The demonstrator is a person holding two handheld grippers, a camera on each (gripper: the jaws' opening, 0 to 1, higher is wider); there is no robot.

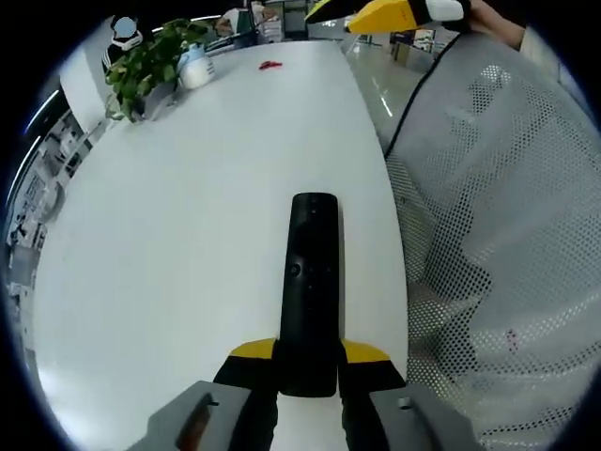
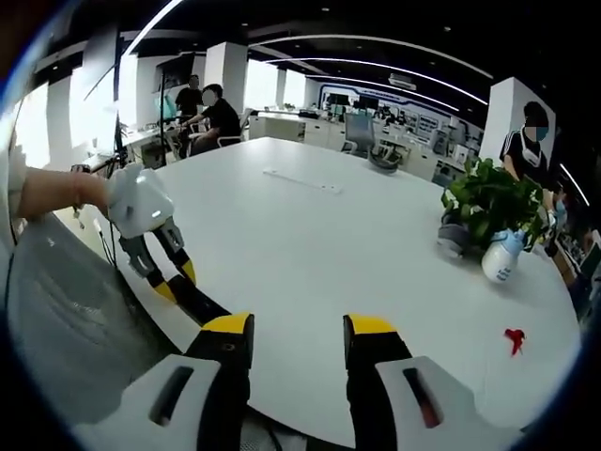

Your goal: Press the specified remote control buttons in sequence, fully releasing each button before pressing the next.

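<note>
Left gripper [image 1: 308, 371] has its yellow-tipped jaws clamped on the near end of the black remote [image 1: 311, 282], which runs up the middle of the left gripper view over the white table [image 1: 188, 235]. Buttons face the camera, nothing touching them, so no press is under way and, as a judgement, the sequence looks barely begun or between presses. Upper left of that view sits a potted plant [image 1: 150, 61] with a white bottle [image 1: 194, 68] beside it, a small red thing [image 1: 270, 65] just right of them, and at top right the right gripper [image 1: 390, 14] hovers well away from the remote. Over to the right gripper view: left gripper [image 2: 174, 277] at lower left, right gripper [image 2: 299, 338] jaws apart and empty at bottom centre. This view adds people seated at upper left and the office beyond; the remote's buttons are readable from the left gripper view alone
</note>
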